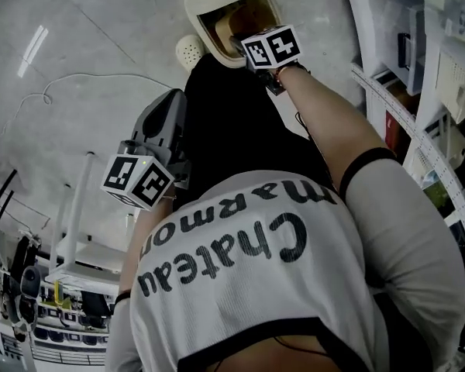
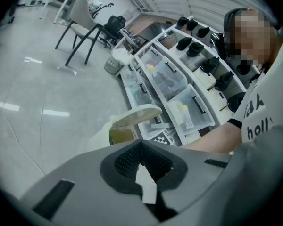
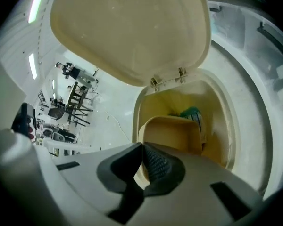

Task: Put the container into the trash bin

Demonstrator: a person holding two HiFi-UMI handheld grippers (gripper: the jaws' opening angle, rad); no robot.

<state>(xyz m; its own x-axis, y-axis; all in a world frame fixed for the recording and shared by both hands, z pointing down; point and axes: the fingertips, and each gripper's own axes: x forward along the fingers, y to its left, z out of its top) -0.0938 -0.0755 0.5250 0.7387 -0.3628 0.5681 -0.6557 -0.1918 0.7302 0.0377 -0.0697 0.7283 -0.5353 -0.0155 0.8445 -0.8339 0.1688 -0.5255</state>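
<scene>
trash bin (image 3: 236, 126): cream plastic; smooth, faint sheen | container (image 3: 172, 133): tan plastic; matt | right gripper (image 3: 142, 147): grey matt plastic shell; black ribbed pads (image 3: 158, 166) | floor (image 2: 47, 102): smooth; glossy | shirt (image 1: 294, 285): white cloth; matt

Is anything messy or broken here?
No, nothing stands out. The trash bin has its lid up, and the right tongs grip the container over the opening. No spill or damage shows.
</scene>
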